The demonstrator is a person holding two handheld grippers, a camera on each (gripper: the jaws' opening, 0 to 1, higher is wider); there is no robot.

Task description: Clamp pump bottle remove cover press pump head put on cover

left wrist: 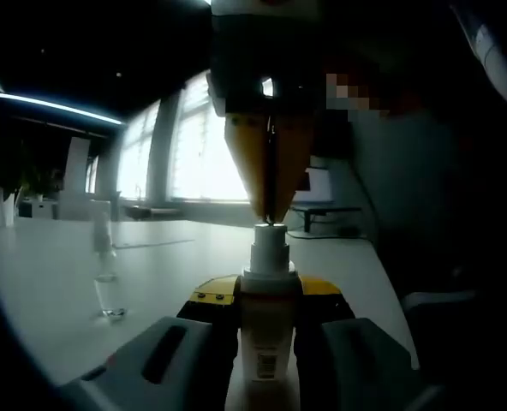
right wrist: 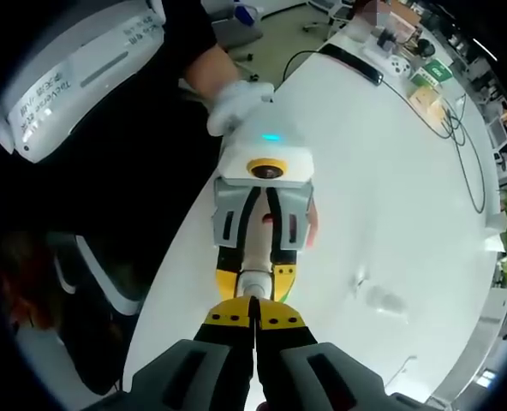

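While the left gripper (left wrist: 266,338) pinches the light, rigid white plastic pump bottle (left wrist: 266,330) at its body, the right gripper (right wrist: 253,321), jaws pressed together, bears on the pump head (left wrist: 269,242); the clear cover (left wrist: 106,257) stands mid-bench.

White table (left wrist: 56,282), clear cover (left wrist: 108,278) upright on it, cables (right wrist: 459,145) & boxes (right wrist: 425,86) far end

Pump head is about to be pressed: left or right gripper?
Right. The right gripper, jaws closed, sits tip-down on the white pump head. The left gripper is clamped around the white pump bottle, steadying it. The clear plastic cover stands aside on the white table.
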